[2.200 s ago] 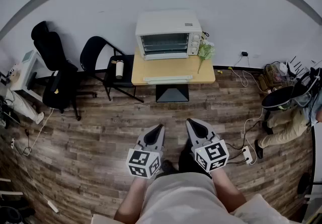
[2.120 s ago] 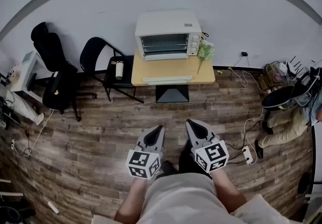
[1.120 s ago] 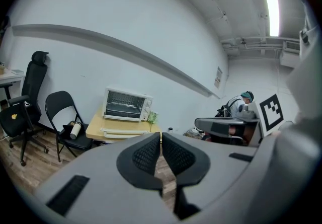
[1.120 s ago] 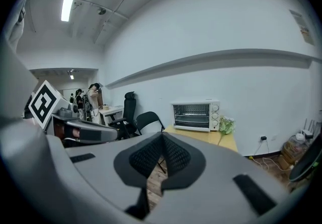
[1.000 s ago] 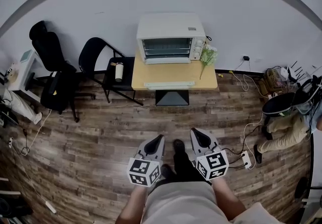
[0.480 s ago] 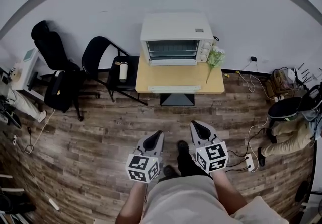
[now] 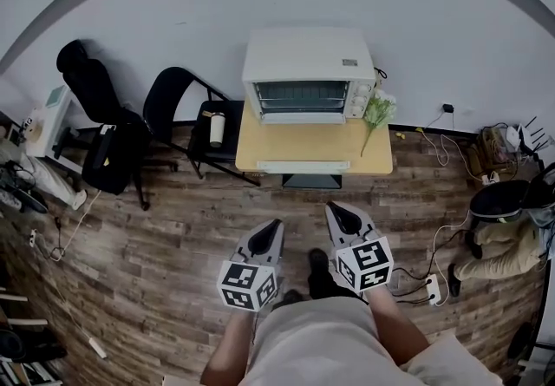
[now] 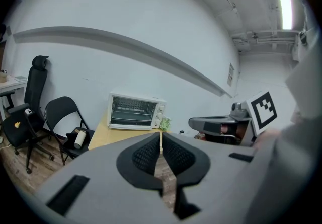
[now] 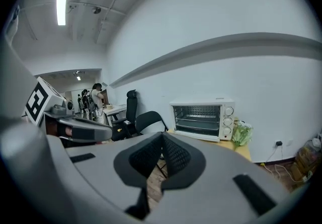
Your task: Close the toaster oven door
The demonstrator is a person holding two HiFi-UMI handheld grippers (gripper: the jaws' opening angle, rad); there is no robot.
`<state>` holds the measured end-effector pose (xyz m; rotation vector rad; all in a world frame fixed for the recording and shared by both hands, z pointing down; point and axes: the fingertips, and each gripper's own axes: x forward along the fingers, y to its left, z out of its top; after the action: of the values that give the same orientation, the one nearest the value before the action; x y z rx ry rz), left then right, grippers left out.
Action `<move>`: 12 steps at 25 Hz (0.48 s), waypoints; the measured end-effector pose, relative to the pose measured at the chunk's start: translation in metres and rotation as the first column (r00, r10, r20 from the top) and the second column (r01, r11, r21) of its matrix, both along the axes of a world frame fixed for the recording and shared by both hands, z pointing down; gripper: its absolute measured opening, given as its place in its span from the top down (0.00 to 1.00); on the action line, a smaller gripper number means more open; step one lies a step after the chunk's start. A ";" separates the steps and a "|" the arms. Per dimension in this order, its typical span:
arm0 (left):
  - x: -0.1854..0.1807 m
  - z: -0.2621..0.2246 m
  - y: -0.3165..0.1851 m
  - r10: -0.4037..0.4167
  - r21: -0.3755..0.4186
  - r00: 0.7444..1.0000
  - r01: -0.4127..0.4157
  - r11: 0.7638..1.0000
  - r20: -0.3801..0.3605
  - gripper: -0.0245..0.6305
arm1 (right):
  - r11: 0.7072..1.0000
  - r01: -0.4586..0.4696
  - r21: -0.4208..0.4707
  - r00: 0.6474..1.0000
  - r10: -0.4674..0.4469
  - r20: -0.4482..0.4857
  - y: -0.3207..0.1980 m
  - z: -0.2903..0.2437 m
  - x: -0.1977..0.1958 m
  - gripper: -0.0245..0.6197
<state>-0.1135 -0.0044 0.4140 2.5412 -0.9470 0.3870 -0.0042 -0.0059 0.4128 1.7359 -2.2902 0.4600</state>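
A white toaster oven (image 7: pixel 308 76) stands at the back of a small wooden table (image 7: pixel 312 146) against the wall. Its door is folded down in front and the racks inside show. It also appears in the left gripper view, toaster oven (image 8: pixel 136 112), and the right gripper view, toaster oven (image 9: pixel 201 117). My left gripper (image 7: pixel 271 228) and right gripper (image 7: pixel 334 212) are held side by side over the wooden floor, well short of the table. Both point toward the oven. Both are shut with nothing between the jaws, as the left gripper (image 8: pixel 161 135) and right gripper (image 9: pixel 162 135) show.
Green flowers (image 7: pixel 379 108) lie at the table's right, beside the oven. A black folding chair (image 7: pixel 186 111) with a pale bottle (image 7: pixel 217 128) stands left of the table, an office chair (image 7: pixel 95 115) further left. Cables and a power strip (image 7: pixel 416 276) lie on the floor at right.
Both grippers and the person have moved forward across the floor toward the table; the oven looks larger and nearer. The jaws have stayed shut.
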 end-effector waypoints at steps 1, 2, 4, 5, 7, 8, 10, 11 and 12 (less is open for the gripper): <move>0.006 -0.002 -0.003 0.001 0.004 1.000 -0.001 1.000 -0.001 0.94 | 1.000 0.003 0.000 1.000 -0.003 0.001 -0.005 0.000 0.006 0.96; 0.011 -0.003 -0.007 0.001 0.009 1.000 -0.001 1.000 0.000 0.94 | 1.000 0.004 -0.001 1.000 -0.004 0.002 -0.011 0.001 0.012 0.96; 0.020 -0.004 -0.014 -0.004 0.015 1.000 0.004 1.000 0.004 0.94 | 1.000 0.007 -0.004 1.000 -0.007 0.003 -0.021 0.004 0.024 0.96; 0.025 -0.004 -0.017 -0.008 0.016 1.000 0.008 1.000 0.007 0.94 | 1.000 0.008 -0.006 1.000 -0.008 0.003 -0.026 0.006 0.031 0.96; 0.032 -0.001 -0.023 -0.020 0.013 1.000 0.020 1.000 0.016 0.94 | 1.000 0.013 -0.013 1.000 -0.013 0.005 -0.033 0.010 0.041 0.96; 0.034 0.000 -0.025 -0.029 0.008 0.999 0.029 1.000 0.022 0.94 | 1.000 0.019 -0.017 1.000 -0.019 0.006 -0.036 0.012 0.045 0.96; 0.041 0.006 -0.031 -0.048 -0.004 0.998 0.048 0.999 0.031 0.94 | 0.999 0.035 -0.025 0.999 -0.035 0.001 -0.044 0.017 0.053 0.96; 0.045 0.008 -0.034 -0.055 -0.007 0.998 0.056 0.998 0.032 0.94 | 0.999 0.043 -0.028 0.999 -0.043 -0.005 -0.048 0.019 0.057 0.96; 0.049 0.011 -0.037 -0.063 -0.010 0.998 0.063 0.998 0.028 0.94 | 0.998 0.051 -0.030 0.999 -0.052 -0.011 -0.051 0.022 0.061 0.96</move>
<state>-0.0643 -0.0409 0.4248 2.4956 -1.0299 0.4086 0.0566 -0.0566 0.4344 1.6569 -2.3017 0.4701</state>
